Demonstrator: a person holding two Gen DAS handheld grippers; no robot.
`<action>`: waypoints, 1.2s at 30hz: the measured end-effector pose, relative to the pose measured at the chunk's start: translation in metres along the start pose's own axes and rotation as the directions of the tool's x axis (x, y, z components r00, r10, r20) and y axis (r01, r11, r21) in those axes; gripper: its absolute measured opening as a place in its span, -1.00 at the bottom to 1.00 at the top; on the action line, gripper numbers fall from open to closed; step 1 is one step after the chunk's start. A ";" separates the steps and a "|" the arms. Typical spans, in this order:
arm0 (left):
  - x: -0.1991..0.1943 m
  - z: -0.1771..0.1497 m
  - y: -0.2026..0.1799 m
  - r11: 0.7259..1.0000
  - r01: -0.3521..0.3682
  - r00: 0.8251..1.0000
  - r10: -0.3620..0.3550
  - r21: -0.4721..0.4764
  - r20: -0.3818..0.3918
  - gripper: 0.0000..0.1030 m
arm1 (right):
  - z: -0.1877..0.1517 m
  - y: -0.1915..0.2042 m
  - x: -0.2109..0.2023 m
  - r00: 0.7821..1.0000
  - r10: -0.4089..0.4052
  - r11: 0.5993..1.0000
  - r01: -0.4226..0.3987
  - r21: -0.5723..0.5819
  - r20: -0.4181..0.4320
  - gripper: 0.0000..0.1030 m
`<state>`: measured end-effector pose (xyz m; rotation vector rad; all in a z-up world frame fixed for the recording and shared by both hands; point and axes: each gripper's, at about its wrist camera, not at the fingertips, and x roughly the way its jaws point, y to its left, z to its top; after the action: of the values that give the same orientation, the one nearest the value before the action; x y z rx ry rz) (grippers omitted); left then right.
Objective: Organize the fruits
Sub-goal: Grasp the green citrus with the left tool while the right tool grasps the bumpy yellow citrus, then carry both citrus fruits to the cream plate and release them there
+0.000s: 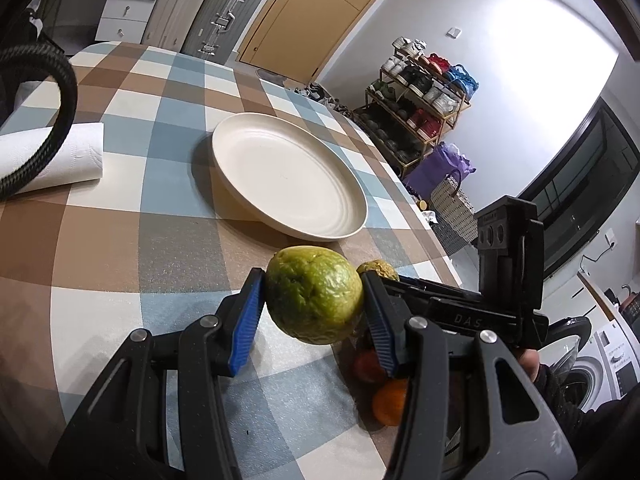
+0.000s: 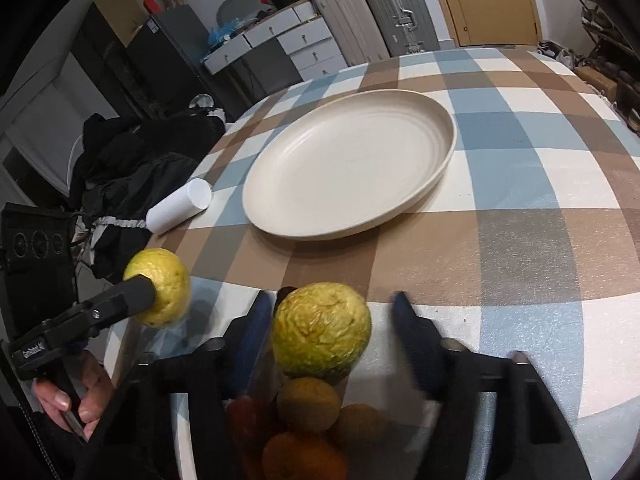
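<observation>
The left gripper (image 1: 314, 300) is clenched on a green guava (image 1: 314, 298), its blue pads (image 1: 246, 320) pressing the fruit from both sides, and in the right wrist view this fruit hangs clear of the checked tablecloth (image 2: 520, 240), on the near side of the plate and off toward the paper roll. The right gripper (image 2: 332, 320) stands released, its jaws spread wide around a second, yellower guava (image 2: 322, 330) that sits on top of the fruit pile (image 2: 312, 420) nearest the camera; the left finger looks close to the skin while the right finger is well apart from it, and the blur makes contact hard to judge. The cream plate (image 2: 448, 152) lies empty beyond both fruits, farther across the table, with the white paper roll (image 2: 180, 206) just off its left rim. The step in hand seems to be carrying the held guava to the plate while the right side takes the next one. To do it well, I would keep the left grip steady and level, since the skin is bumpy and round and could roll between the pads, and travel over the near rim before lowering. On the right, centre the jaws on the widest part of the fruit before closing, and lift straight up so the oranges (image 2: 308, 456) beneath do not scatter
</observation>
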<state>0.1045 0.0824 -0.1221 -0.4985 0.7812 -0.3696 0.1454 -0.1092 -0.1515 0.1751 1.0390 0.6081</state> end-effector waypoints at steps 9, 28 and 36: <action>-0.002 0.014 -0.006 1.000 -0.011 1.000 0.010 0.029 0.018 -0.10 | 0.001 -0.007 -0.006 0.998 0.050 0.996 -0.052 0.072 0.025 -0.04; 0.037 0.115 -0.006 0.997 -0.039 0.998 0.036 0.062 0.046 -0.10 | 0.042 -0.019 -0.027 0.979 0.093 0.994 -0.101 0.036 0.180 -0.04; 0.084 0.147 0.001 0.996 -0.062 0.998 0.060 0.069 0.032 -0.10 | 0.088 -0.035 -0.015 0.968 0.130 0.989 -0.143 0.047 0.216 -0.04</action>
<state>0.2690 0.0840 -0.0822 -0.4124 0.7505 -0.3314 0.2277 -0.1340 -0.1097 0.3614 0.8437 0.6669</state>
